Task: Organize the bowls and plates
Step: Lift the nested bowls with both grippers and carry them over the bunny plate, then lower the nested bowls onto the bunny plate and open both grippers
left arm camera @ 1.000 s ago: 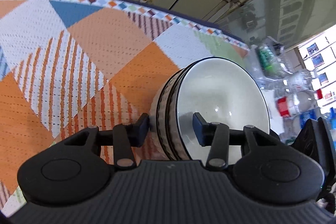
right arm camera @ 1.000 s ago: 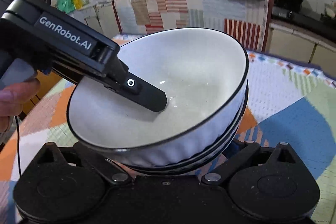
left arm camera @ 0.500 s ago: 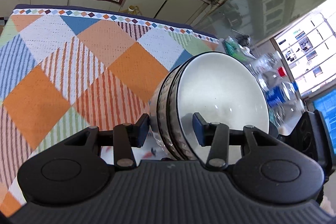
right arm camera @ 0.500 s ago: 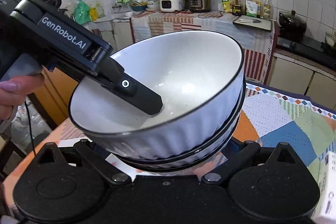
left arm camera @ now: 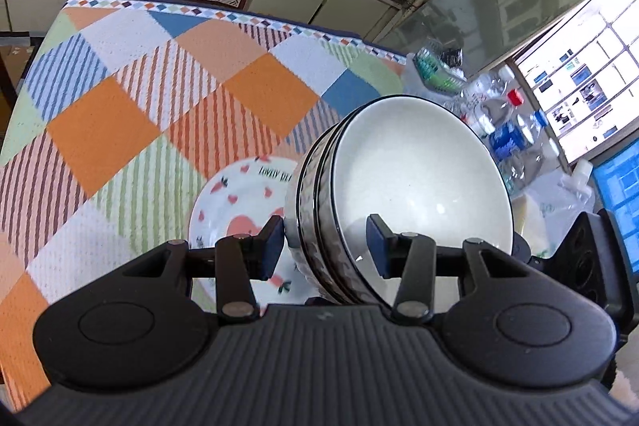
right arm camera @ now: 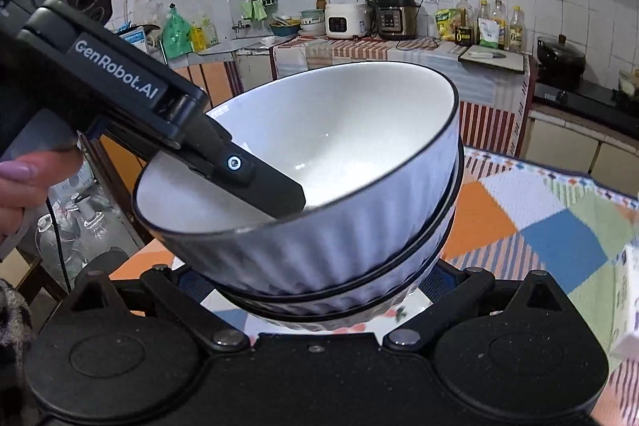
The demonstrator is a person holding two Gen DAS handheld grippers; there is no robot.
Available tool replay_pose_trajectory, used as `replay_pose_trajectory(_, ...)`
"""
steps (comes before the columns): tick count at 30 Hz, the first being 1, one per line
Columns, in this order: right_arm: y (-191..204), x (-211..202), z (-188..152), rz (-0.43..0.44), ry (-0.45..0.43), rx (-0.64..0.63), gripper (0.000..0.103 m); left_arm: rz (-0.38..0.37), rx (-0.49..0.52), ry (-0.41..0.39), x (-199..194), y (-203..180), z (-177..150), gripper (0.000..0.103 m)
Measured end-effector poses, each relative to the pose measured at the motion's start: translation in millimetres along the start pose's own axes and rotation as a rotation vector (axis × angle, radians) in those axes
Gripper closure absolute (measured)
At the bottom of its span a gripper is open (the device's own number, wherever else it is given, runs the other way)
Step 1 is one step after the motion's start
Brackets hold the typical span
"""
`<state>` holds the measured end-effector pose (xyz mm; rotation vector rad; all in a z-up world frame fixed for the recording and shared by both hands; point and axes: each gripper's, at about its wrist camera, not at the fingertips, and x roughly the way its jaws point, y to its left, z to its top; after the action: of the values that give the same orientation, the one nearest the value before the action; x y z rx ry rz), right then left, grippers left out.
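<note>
Bowl stack (left arm camera: 403,186): white nested bowls, black rims, ribbed walls, held tilted above the checked tablecloth (left arm camera: 120,114). Left gripper (left arm camera: 325,246): clamped across the stack's wall, one finger inside, one outside. Right gripper (right arm camera: 315,290): fingers beside the stack's base; grip could not be told. Strawberry-print plate (left arm camera: 239,202): on the cloth at 9 o'clock of the stack.

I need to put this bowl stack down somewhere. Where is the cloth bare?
The patchwork tablecloth is bare from the strawberry plate to the far diamond-trimmed edge. The bottles crowd the right side.
</note>
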<state>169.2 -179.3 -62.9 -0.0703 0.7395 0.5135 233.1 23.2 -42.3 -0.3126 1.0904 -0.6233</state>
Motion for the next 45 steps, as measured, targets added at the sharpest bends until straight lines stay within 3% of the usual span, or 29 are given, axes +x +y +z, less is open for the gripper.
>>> replay_pose_trajectory(13,9,10,-36,0.026,0.102,0.007,0.001,0.022,-0.046,0.053,23,17,-42,0.060)
replay_pose_trajectory(28,-4,57,-59,-0.027,0.145,-0.030,0.001,0.105,-0.002,0.046,75,32,-50,0.060)
replay_pose_trajectory(45,-9,66,-65,-0.052,0.174,0.003,0.001,0.149,0.045,-0.001,88,27,-55,0.060)
